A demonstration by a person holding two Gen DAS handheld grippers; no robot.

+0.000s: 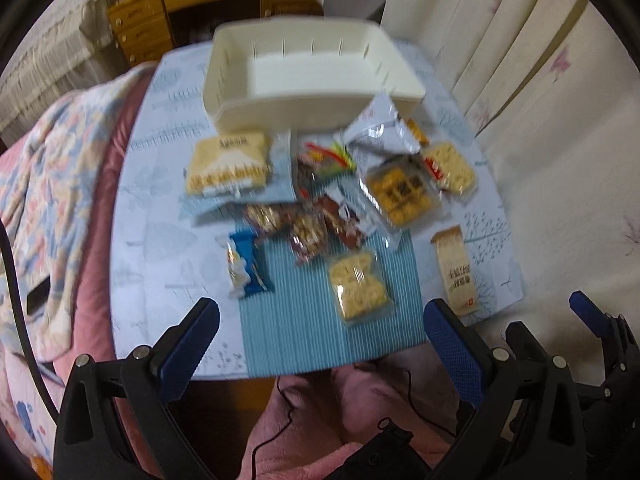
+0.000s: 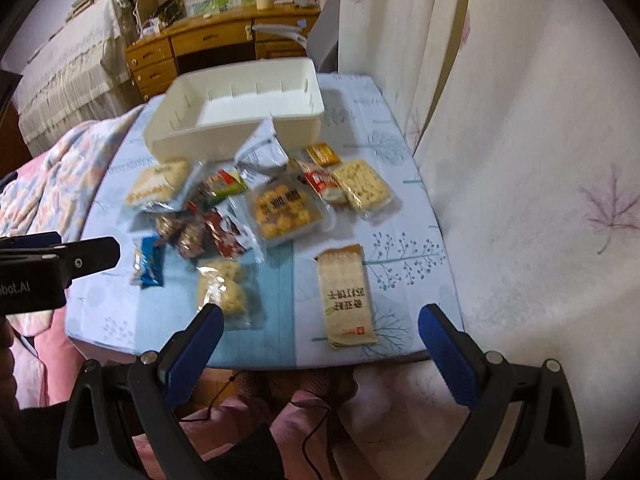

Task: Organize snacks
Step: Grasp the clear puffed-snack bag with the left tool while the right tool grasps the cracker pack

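A cream plastic bin stands at the table's far side with nothing visible inside. Several wrapped snacks lie in front of it: a blue packet, a pale cracker pack, a long beige bar, an orange biscuit pack and a silver pouch. My left gripper hovers open near the table's front edge. My right gripper is open too, just before the beige bar. Neither holds anything.
The small table has a blue patterned cloth and a striped mat. A flowered quilt lies to the left, curtains hang to the right, and a wooden desk stands behind. A pink-clad lap is below.
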